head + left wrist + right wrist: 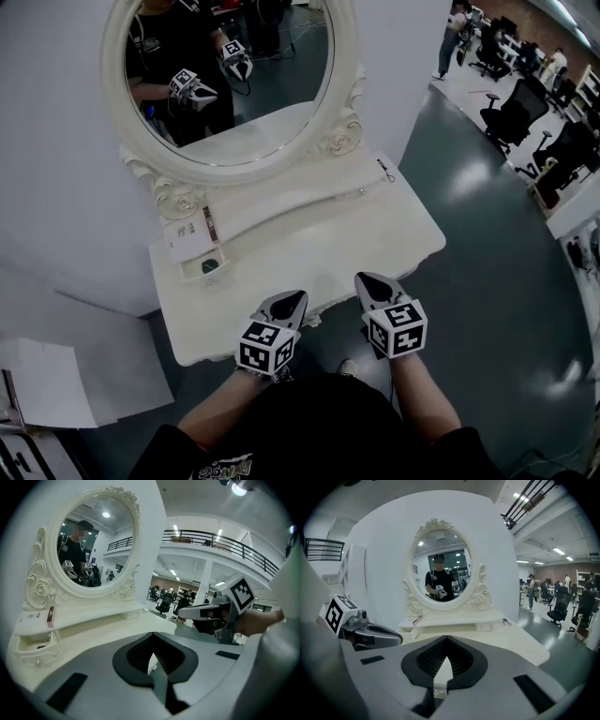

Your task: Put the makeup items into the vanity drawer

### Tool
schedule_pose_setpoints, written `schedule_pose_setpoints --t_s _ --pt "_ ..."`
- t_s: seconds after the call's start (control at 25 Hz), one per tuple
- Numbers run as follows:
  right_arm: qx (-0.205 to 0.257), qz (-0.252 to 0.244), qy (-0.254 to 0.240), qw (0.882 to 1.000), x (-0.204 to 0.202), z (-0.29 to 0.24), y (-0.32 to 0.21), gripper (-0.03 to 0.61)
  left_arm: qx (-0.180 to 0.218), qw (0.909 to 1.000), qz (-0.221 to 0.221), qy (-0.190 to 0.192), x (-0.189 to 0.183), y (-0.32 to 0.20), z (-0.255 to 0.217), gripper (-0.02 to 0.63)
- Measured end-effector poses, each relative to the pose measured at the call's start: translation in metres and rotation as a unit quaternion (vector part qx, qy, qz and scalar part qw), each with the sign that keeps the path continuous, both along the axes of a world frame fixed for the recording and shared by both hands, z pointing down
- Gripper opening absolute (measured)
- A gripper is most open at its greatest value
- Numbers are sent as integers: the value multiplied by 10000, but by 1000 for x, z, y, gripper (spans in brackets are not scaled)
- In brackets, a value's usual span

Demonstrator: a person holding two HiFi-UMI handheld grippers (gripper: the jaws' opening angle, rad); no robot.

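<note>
A white vanity table (375, 248) with an oval mirror (230, 75) stands in front of me. A small drawer (208, 266) at its left stands open with a dark item inside. On the shelf above it lie a slim brown tube (209, 223) and a white card (185, 240). A small dark wiry item (385, 170) lies at the shelf's right end. My left gripper (291, 302) and right gripper (372, 284) hover at the table's front edge, both shut and empty. The left gripper view shows the drawer (40, 646) and the tube (50, 616).
A white wall (56, 187) runs along the vanity's left and back. Grey floor (487, 281) spreads to the right, with black office chairs (511, 112) and people farther off. A white board (56, 375) lies on the floor at the left.
</note>
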State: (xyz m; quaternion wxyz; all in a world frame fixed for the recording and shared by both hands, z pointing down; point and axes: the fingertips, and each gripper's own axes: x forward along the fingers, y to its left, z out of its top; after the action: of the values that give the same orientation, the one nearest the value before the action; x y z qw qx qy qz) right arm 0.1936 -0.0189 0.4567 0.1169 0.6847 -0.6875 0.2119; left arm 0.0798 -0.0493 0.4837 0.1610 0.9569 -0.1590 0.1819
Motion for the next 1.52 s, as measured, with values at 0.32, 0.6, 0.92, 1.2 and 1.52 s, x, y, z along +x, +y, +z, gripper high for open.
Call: schedule_pose_setpoints --t_s 0.32,0.6,0.92,1.2,1.52 --pt "-89 -251 -99 9996 -14 16 29 28 -180 9996 -154 -124 6 24 9 8" --pt "-92 -313 -41 9995 -16 18 39 28 -196 9996 -37 -203 14 38 12 8" --pt "-36 -132 -13 9999 -10 13 42 28 -107 9998 31 -174 19 33 4 8" --pt "-10 -57 -32 10000 -13 12 41 28 -59 9998 80 -166 18 30 2 8" --pt "-47 -116 -52 9999 -22 16 38 28 -58 9998 -19 -188 9 26 4 8"
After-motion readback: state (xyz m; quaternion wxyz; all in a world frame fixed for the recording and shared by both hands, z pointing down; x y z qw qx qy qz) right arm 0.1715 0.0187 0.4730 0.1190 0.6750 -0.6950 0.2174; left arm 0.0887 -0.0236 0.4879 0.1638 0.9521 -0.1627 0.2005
